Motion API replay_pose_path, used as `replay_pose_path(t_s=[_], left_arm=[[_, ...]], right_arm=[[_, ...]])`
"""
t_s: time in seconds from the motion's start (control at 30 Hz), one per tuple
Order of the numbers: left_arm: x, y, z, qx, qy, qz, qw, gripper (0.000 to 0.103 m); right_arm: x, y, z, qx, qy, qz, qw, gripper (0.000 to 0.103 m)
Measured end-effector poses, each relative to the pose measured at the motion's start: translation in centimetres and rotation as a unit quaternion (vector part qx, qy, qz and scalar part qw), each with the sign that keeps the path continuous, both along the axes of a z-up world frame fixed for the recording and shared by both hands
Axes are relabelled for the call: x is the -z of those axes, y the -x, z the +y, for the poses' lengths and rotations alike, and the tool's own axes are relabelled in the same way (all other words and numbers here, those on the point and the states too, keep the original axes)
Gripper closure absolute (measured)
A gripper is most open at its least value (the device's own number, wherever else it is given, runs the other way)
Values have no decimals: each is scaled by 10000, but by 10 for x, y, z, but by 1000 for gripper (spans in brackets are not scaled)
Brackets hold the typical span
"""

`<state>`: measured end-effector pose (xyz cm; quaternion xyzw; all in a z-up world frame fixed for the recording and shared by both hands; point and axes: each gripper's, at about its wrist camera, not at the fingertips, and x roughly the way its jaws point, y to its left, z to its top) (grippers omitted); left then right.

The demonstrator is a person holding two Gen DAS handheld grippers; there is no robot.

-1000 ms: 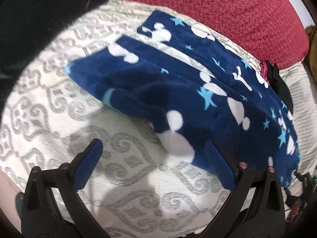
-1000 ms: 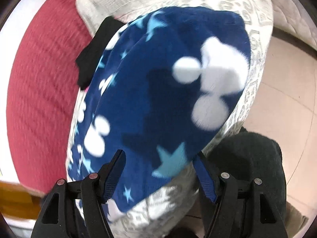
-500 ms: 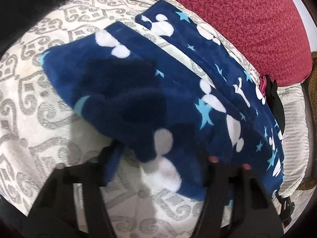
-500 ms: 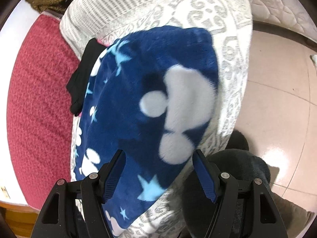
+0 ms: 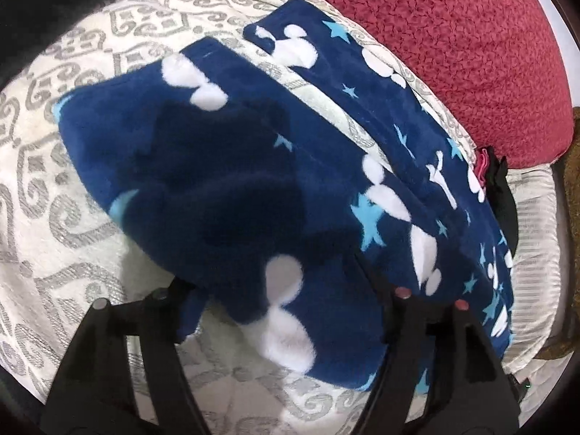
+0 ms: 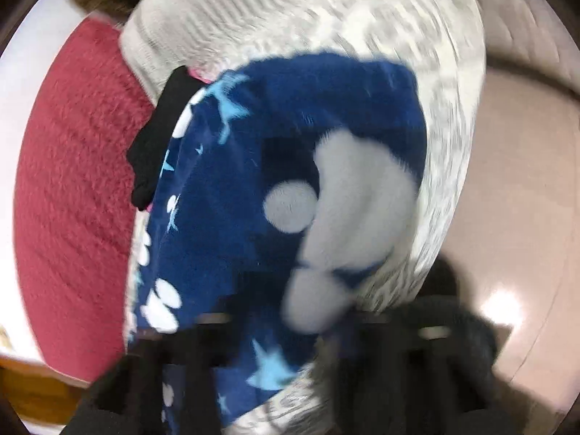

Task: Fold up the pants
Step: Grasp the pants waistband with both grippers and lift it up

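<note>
Navy fleece pants point(image 5: 224, 166) with white mouse shapes and light blue stars lie spread on a cream patterned bedspread point(image 5: 72, 224), two legs running toward the far left. My left gripper point(image 5: 279, 311) is open, its jaws straddling the near folded edge of the pants; the blue fingertips are hidden under the fabric. In the blurred right wrist view the pants point(image 6: 275, 188) fill the middle. My right gripper point(image 6: 279, 322) is open around the near edge of the cloth, its fingers mostly smeared by motion.
A red textured blanket point(image 5: 453, 43) lies behind the pants, also at the left of the right wrist view point(image 6: 72, 188). A black garment point(image 6: 159, 134) sits at the pants' far edge. A beige tiled floor point(image 6: 514, 195) lies beyond the bed's right edge.
Both grippers have moved forward onto the pants. The left fingertips, bare on the bedspread a second ago, now sit under the fabric edge. The right view has become blurred from motion.
</note>
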<state>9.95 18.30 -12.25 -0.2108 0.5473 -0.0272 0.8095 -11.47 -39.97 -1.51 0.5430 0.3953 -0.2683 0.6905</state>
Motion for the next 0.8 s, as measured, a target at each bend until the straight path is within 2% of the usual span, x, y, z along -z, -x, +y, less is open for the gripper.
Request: replay_pose_path(t_s=[0.03,0.07,0.13,0.3,0.5,0.8], left_arm=[[-1,0,-2,84,-45,-56,9999,98],[-2,0,-1,149,36,-26,9999,94],[-10,4,6,50,255,-199,9995,95],[-51,13,15,76,401,-688,9968,95],[-106,7,1,322,96,-1266,9914,95],[-151,-39,-27,503,-300,-1626,9850,95]], right_arm=[[-3,0,-1,-39,55,-111,9999,93],[-7,2,-2,-11,32,-289,9996,93],[-16,1,-2,-68,131,-403,9991,93],[-45,-9,3,-311,623,-645,9955,93],[-85,-25,-1,-470,1307,-889,9863,93],[-121,-83,-20,-803,1857,-1015,9741,94]])
